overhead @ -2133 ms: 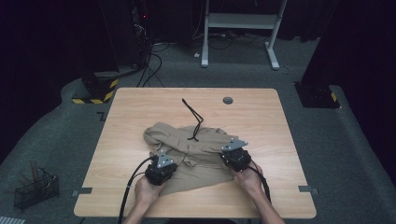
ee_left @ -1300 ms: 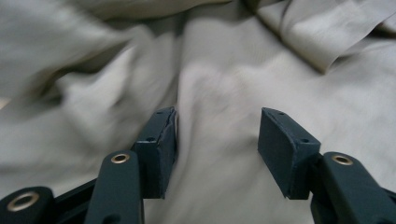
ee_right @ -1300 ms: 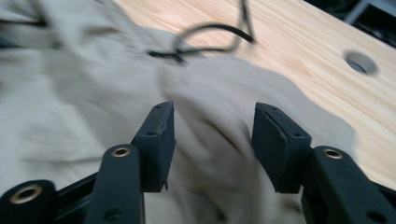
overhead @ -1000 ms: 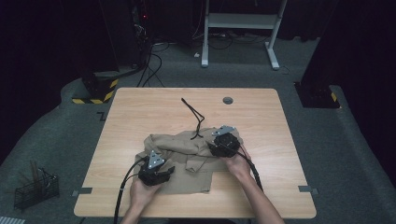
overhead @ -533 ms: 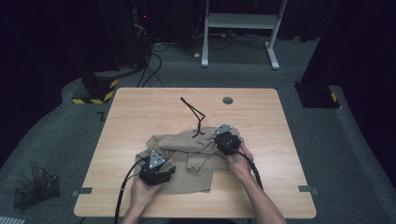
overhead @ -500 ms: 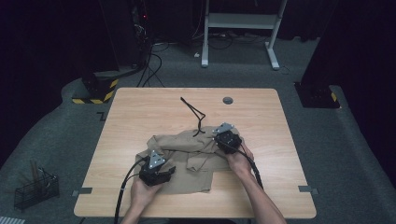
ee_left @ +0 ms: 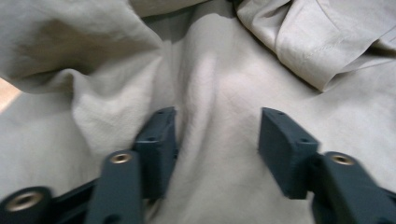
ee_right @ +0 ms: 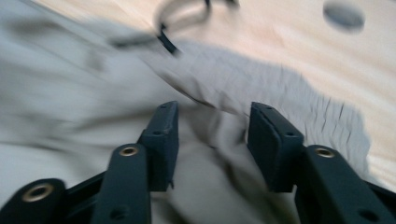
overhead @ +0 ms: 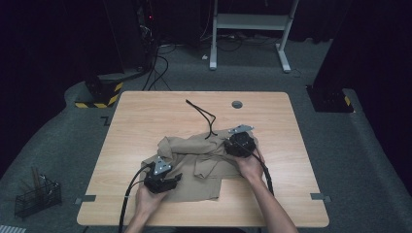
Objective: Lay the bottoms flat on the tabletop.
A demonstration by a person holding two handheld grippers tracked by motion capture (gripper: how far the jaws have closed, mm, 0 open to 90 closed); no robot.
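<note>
Left gripper (ee_left: pixel 217 140) and right gripper (ee_right: pixel 212 140) — jaws spread over rumpled beige garment (overhead: pixel 204 162) on bench (overhead: pixel 145 116) — apparently poised to grasp folds.

- The high view looks forward and down from above the person's side, taking in the whole wooden table (overhead: pixel 145 121) and dark floor beyond.
- The left gripper view sits very near the beige garment (ee_left: pixel 219 93), looking along the left gripper (ee_left: pixel 217 140) with its jaws apart.
- The right gripper view, blurred, looks along the right gripper (ee_right: pixel 212 135) across the garment's edge toward the black cord (ee_right: pixel 166 42) and the table's grommet hole (ee_right: pixel 343 16).
- All three views share the garment (overhead: pixel 194 162).
</note>
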